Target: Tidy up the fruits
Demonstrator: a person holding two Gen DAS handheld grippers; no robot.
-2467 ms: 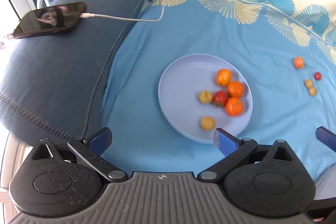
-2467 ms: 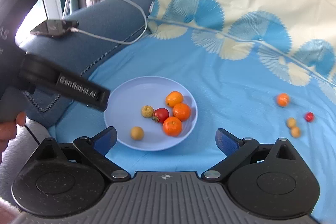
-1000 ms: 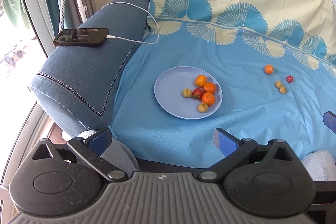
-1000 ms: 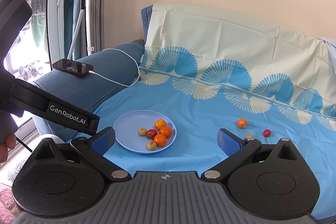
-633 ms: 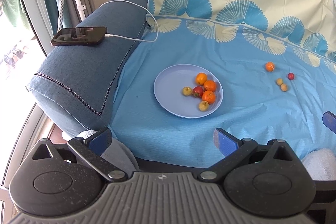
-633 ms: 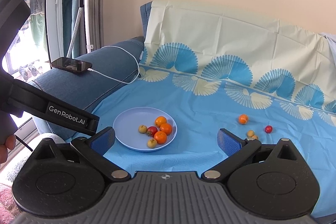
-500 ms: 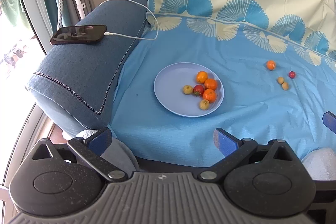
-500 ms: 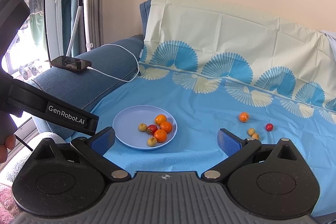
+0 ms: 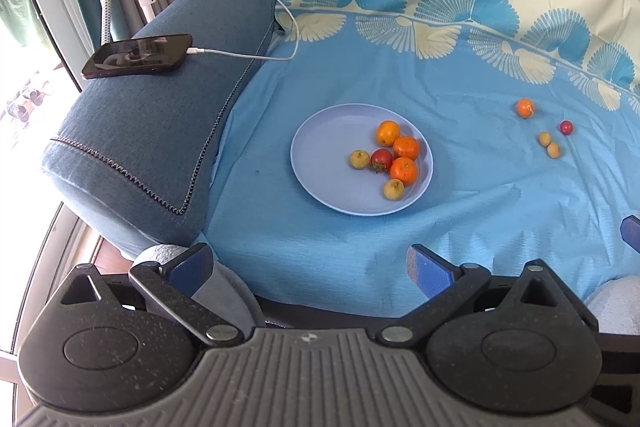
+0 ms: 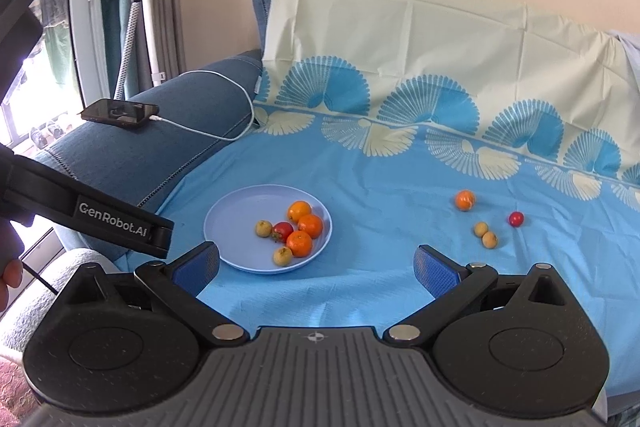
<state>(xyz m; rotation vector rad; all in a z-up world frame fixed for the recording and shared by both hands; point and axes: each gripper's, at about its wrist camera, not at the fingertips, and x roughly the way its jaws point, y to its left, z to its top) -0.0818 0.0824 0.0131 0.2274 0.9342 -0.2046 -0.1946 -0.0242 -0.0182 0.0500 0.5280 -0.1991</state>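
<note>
A pale blue plate (image 9: 320, 155) (image 10: 232, 223) lies on the blue sofa cover. It holds three oranges (image 9: 404, 171), a red tomato (image 9: 381, 159) and two small yellow fruits (image 9: 359, 159). To its right, loose on the cover, lie an orange (image 9: 524, 107) (image 10: 464, 199), a red cherry tomato (image 9: 566, 127) (image 10: 516, 218) and two small yellow fruits (image 9: 549, 144) (image 10: 485, 234). My left gripper (image 9: 308, 263) is open and empty, held back near the sofa's front edge. My right gripper (image 10: 316, 263) is open and empty, also well short of the fruit.
A black phone (image 9: 138, 55) on a white charging cable (image 9: 260, 57) rests on the blue sofa armrest (image 9: 152, 147) at the left. The left gripper's body (image 10: 88, 211) crosses the left of the right wrist view. A floor stand (image 10: 136, 7) and window are behind the armrest.
Both grippers have pulled back from close over the plate, then drifted slightly forward again. The fruit and plate have not moved. Both grippers stay open.
</note>
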